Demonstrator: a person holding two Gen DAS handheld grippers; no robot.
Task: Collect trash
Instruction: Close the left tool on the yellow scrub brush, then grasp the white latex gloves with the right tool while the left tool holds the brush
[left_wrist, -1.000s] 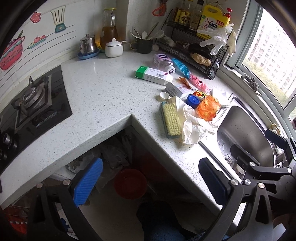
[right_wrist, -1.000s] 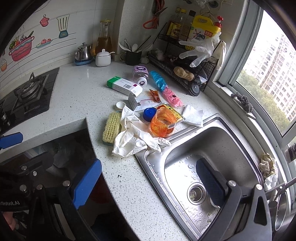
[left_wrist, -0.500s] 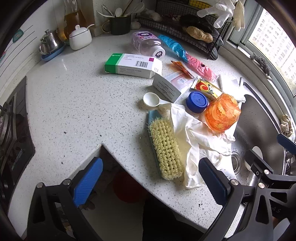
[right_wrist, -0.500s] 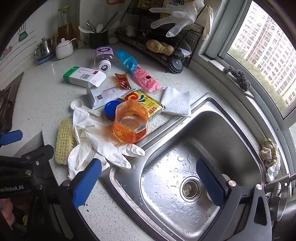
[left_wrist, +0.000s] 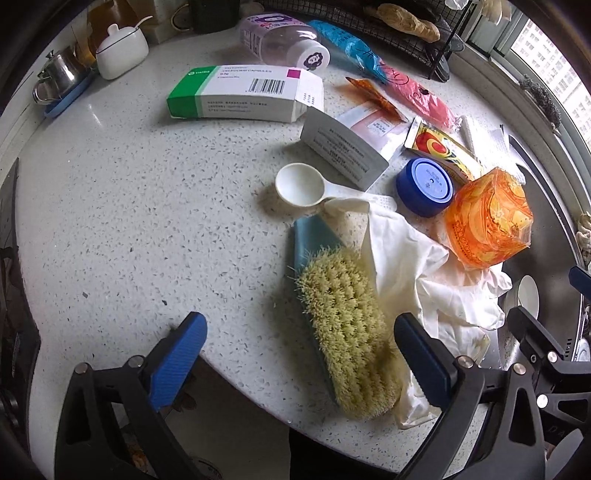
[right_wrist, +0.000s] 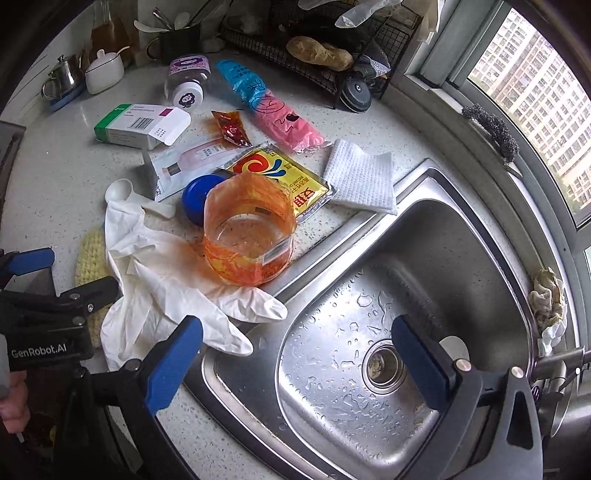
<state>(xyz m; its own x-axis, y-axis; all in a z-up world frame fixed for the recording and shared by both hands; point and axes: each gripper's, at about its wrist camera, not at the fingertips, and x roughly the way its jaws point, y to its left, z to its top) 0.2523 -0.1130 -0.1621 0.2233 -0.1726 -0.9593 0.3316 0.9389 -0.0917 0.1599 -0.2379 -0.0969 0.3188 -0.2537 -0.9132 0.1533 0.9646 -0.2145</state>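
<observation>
Trash lies on the speckled counter (left_wrist: 129, 206): a green-and-white medicine box (left_wrist: 243, 94), a white folded box (left_wrist: 343, 147), a white scoop (left_wrist: 301, 188), a blue lid (left_wrist: 424, 186), a cut orange plastic bottle (right_wrist: 249, 232), white gloves (right_wrist: 159, 280), a yellow sachet (right_wrist: 284, 173), and pink and blue bags (right_wrist: 269, 107). A yellow-bristle scrub brush (left_wrist: 340, 314) lies between my left gripper's (left_wrist: 295, 350) open fingers. My right gripper (right_wrist: 295, 354) is open and empty over the sink's front rim, near a glove finger.
The steel sink (right_wrist: 406, 295) is wet, with a drain (right_wrist: 380, 363). A folded white cloth (right_wrist: 362, 181) lies at its rim. A black wire rack (right_wrist: 317, 59), a lying bottle (left_wrist: 280, 40), a sugar pot (left_wrist: 120, 51) and a kettle (left_wrist: 59, 75) stand at the back.
Both grippers have moved forward and down toward the counter. The brush now lies between my left fingers. The right gripper has closed in on the orange bottle and gloves.
</observation>
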